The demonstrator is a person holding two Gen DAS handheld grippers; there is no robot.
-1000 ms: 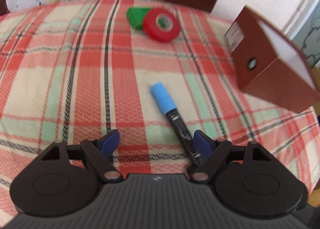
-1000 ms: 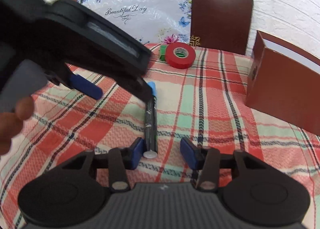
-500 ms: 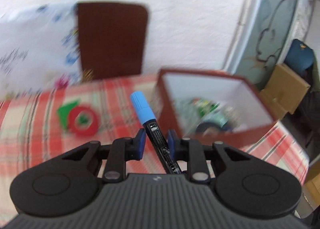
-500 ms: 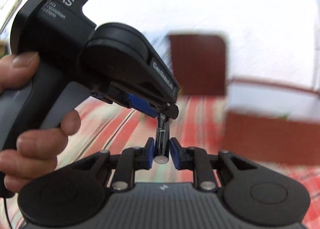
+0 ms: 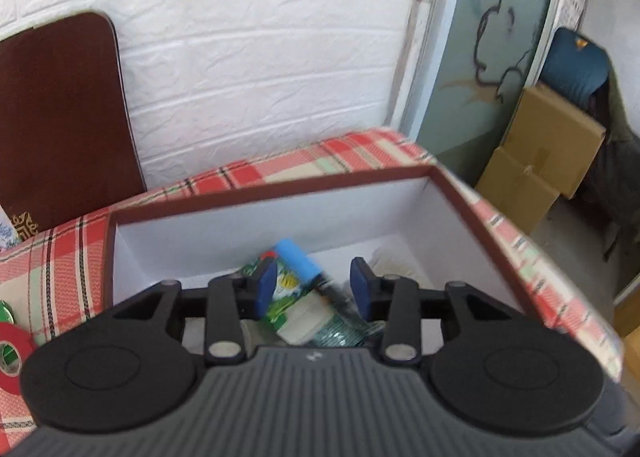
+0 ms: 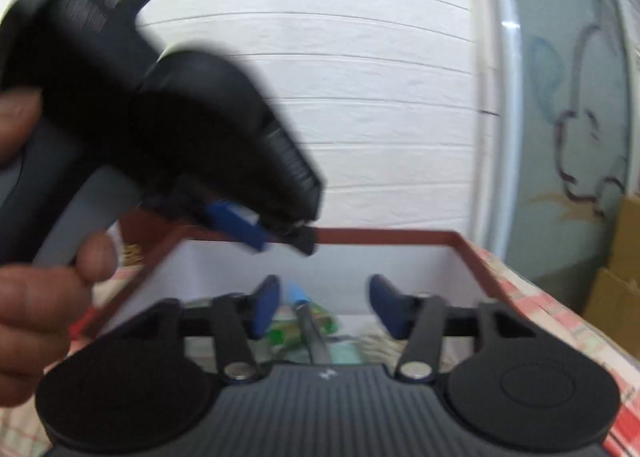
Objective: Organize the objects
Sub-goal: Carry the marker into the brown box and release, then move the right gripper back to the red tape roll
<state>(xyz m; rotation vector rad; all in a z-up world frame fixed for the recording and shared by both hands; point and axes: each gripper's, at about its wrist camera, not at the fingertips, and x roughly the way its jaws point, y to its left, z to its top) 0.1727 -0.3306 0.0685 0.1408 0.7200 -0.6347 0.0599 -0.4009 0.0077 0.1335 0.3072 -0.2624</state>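
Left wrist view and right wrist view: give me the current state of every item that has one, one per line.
Left tool: open, holding nothing, over the box.
Right tool: open, holding nothing, over the box.
Black marker with light-blue cap: released, lying inside the box on other items.
Maroon cardboard box with white interior: open-topped, partly filled.
Red tape roll: on the plaid cloth, outside the box.

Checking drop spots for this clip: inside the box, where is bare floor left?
Bare white floor shows along the back wall of the box and toward its right wall. The middle is crowded: the marker lies on green packets.
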